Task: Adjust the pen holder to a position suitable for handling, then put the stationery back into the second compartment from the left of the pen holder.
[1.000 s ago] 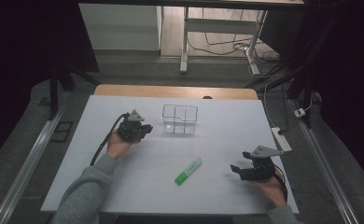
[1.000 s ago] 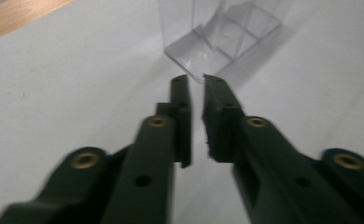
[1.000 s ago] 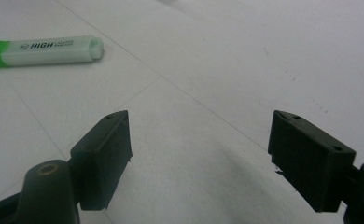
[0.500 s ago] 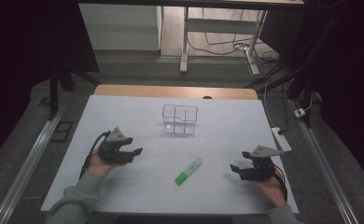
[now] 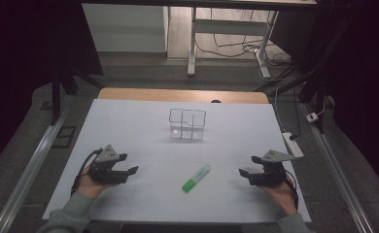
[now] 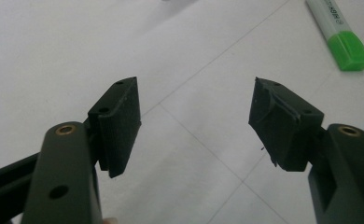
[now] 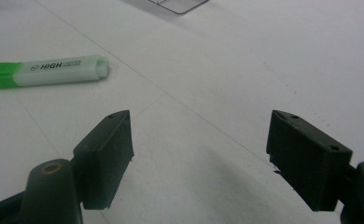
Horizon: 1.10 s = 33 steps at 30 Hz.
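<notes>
A green highlighter (image 5: 196, 177) lies flat on the white table (image 5: 144, 131), between my two grippers. Its green cap end (image 6: 348, 50) shows at the top right of the left gripper view, and its pale barrel (image 7: 54, 71) shows at the upper left of the right gripper view. My left gripper (image 5: 130, 167) rests at the table's near left; its jaws have just been opening and nothing is between them (image 6: 196, 121). At the near right my right gripper (image 5: 243, 168) stands open and empty (image 7: 201, 149), pointing toward the highlighter. A clear compartment box (image 5: 187, 124) stands farther back at the middle.
A white power strip (image 5: 293, 144) lies on the table's right edge. Beyond the table's wooden far edge (image 5: 182, 94) is a dark floor with desk legs and cables. Metal rails run along both sides of the table.
My left gripper has drawn back from beside the clear box to the table's near left, and its jaws have opened. The right gripper and the highlighter have not moved.
</notes>
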Tool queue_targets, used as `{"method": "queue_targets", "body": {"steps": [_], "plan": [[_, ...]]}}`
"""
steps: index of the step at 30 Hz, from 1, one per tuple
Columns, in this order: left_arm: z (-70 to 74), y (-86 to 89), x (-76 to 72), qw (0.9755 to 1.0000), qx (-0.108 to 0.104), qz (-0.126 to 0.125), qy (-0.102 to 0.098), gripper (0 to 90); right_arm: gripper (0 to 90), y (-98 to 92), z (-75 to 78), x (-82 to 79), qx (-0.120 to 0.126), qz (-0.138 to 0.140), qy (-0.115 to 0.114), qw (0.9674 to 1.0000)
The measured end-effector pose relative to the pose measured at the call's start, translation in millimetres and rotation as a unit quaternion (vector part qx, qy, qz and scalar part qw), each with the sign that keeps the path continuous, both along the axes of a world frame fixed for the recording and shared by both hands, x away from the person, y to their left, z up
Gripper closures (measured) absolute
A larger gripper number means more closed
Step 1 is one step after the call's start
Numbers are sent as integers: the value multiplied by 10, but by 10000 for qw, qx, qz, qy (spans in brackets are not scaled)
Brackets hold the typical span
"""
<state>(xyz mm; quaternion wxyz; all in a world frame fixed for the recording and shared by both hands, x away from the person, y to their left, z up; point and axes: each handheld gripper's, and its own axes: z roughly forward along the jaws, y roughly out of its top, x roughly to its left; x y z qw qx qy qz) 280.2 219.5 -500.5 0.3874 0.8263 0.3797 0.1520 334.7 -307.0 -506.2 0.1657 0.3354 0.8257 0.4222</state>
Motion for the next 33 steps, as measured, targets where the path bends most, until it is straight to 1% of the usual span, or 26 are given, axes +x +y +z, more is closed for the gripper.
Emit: {"method": "queue_targets", "body": {"steps": [2, 4, 6, 7, 8, 10, 11, 14, 18, 20, 22, 24, 25, 26, 27, 28, 29, 31, 32, 33], "plan": [[-16, 10, 2, 10000, 25, 23, 27, 331, 230, 13, -7, -3, 19, 36, 23, 10000], [-31, 13, 14, 10000, 49, 35, 59, 326, 231, 24, -10, -4, -29, 46, 22, 10000], [-47, 9, 19, 10000, 47, 9, 85, 321, 235, 36, -6, 0, -24, 73, 9, 10000], [-51, 6, 18, 9999, 80, 8, 93, 319, 234, 44, -2, 3, 11, 84, 1, 10000], [-53, 2, 18, 9999, 75, 19, 93, 317, 233, 49, 20, 23, 191, 102, 76, 9997], [-56, -1, 19, 9999, 92, 30, 95, 315, 236, 58, 35, 31, 218, 90, 87, 9997], [-57, -2, 20, 9999, 100, 31, 98, 312, 239, 86, 73, 45, 187, 111, 80, 9997], [-53, -4, 19, 9999, 106, 40, 100, 309, 248, 123, 100, 61, 178, 92, 87, 9998], [-58, -13, 9, 9998, 127, 43, 120, 303, 277, 228, 139, 104, 17, 39, 213, 9998], [-56, -28, 8, 9998, 140, 26, 122, 301, 302, 288, 150, 131, -14, 84, 294, 9995], [-56, -46, 6, 9998, 139, 13, 127, 297, 331, 349, 158, 159, -128, 72, 360, 9992], [-62, -59, 8, 9997, 191, 11, 135, 294, 395, 406, 159, 187, -178, 64, 445, 9988], [-61, -62, 6, 9997, 193, 12, 134, 290, 524, 445, 152, 216, -53, 124, 629, 9979], [-61, -62, 6, 9997, 193, 12, 134, 289, 592, 459, 150, 231, 27, 178, 739, 9971], [-58, -61, 5, 9998, 180, 14, 132, 289, 592, 459, 150, 231, 27, 178, 739, 9971], [-57, -58, 5, 9998, 163, 20, 133, 288, 665, 480, 149, 243, 18, 181, 807, 9966], [-60, -53, 9, 9998, 141, 32, 140, 289, 741, 504, 149, 256, -70, 178, 828, 9964], [-76, -47, 21, 9997, 162, 64, 175, 288, 870, 558, 140, 284, -173, 237, 860, 9959], [-84, -48, 24, 9997, 164, 63, 183, 288, 898, 589, 132, 300, -233, 267, 891, 9954], [-90, -50, 24, 9996, 178, 69, 188, 288, 898, 626, 121, 316, -265, 306, 945, 9947]]}}
